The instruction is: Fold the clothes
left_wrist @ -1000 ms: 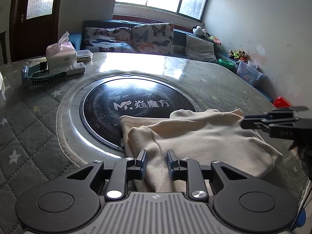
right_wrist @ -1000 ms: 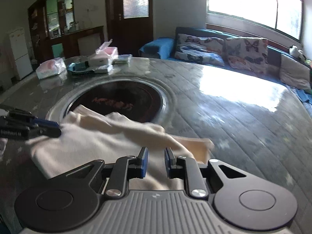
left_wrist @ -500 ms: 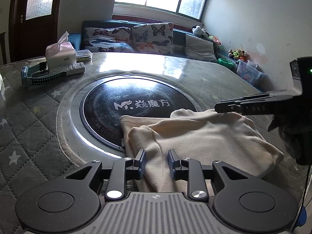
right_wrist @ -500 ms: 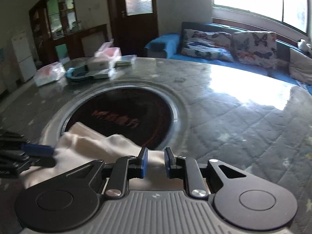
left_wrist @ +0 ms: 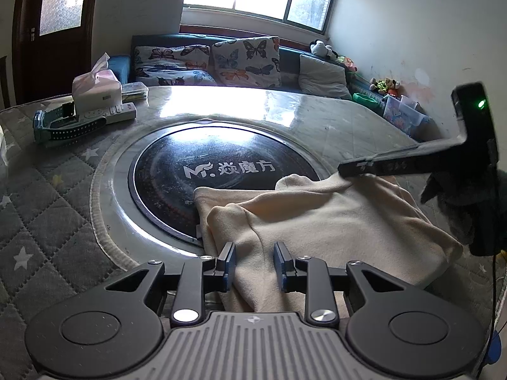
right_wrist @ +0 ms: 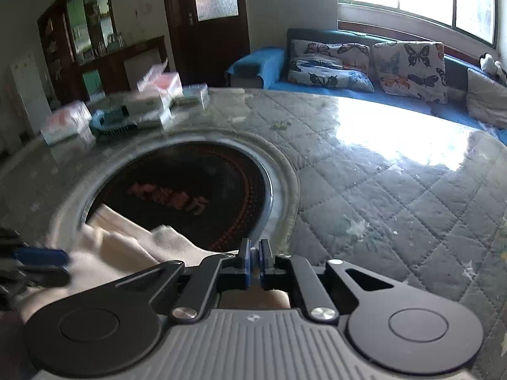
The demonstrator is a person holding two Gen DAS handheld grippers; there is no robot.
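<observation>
On the table (left_wrist: pixel 63 190), right gripper (right_wrist: pixel 254 261) pinches cream garment (left_wrist: pixel 332 221) lying crosswise.

Black tools (left_wrist: pixel 254 264) — blue pads, grey ribbed housings.

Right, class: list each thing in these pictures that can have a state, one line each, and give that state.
Cream garment: partly folded, lying on the table and over the black disc's edge.
Left gripper: open, astride a fold of cloth, pads not pressing.
Right gripper: just closed, shut on the garment's far edge.
Tissue box: opened, a tissue sticking up.
Door: shut.
</observation>
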